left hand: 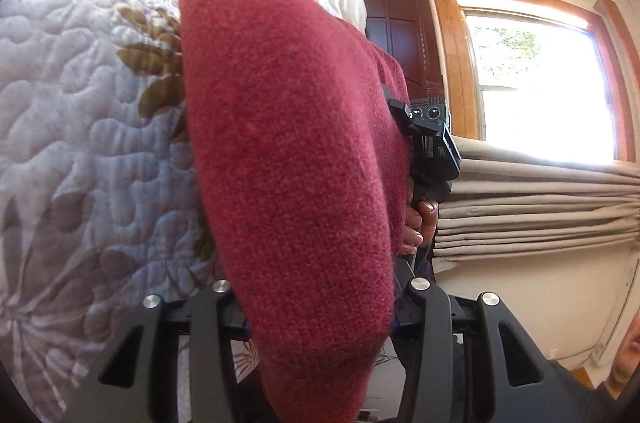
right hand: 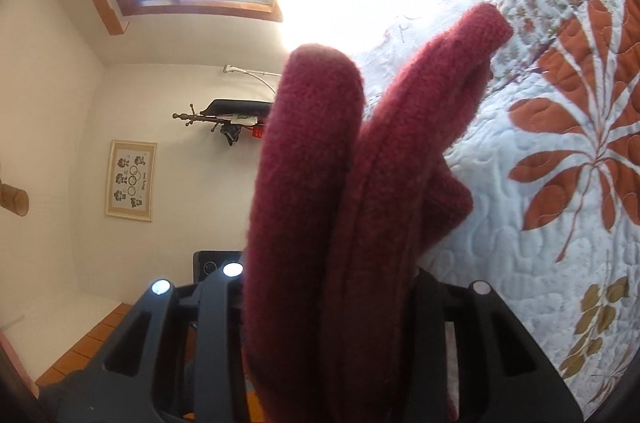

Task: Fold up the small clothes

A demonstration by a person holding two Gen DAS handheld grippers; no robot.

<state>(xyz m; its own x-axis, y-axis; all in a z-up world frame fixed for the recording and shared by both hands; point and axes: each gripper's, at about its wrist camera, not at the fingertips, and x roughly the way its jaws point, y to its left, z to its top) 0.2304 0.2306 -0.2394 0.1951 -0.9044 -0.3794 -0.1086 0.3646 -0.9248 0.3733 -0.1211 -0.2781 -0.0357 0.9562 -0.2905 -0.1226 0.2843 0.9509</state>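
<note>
Hiding both tongs' tips: red knit (left hand: 288, 159).

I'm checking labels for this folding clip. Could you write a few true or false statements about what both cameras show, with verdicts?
1. The left gripper has a red knit garment between its fingers. True.
2. The garment is blue denim. False: it is red knit.
3. A quilted floral bedspread lies behind the garment. True.
4. The right gripper is empty. False: red knit folds pass between its fingers.
5. A framed picture hangs on the wall. True.
</note>
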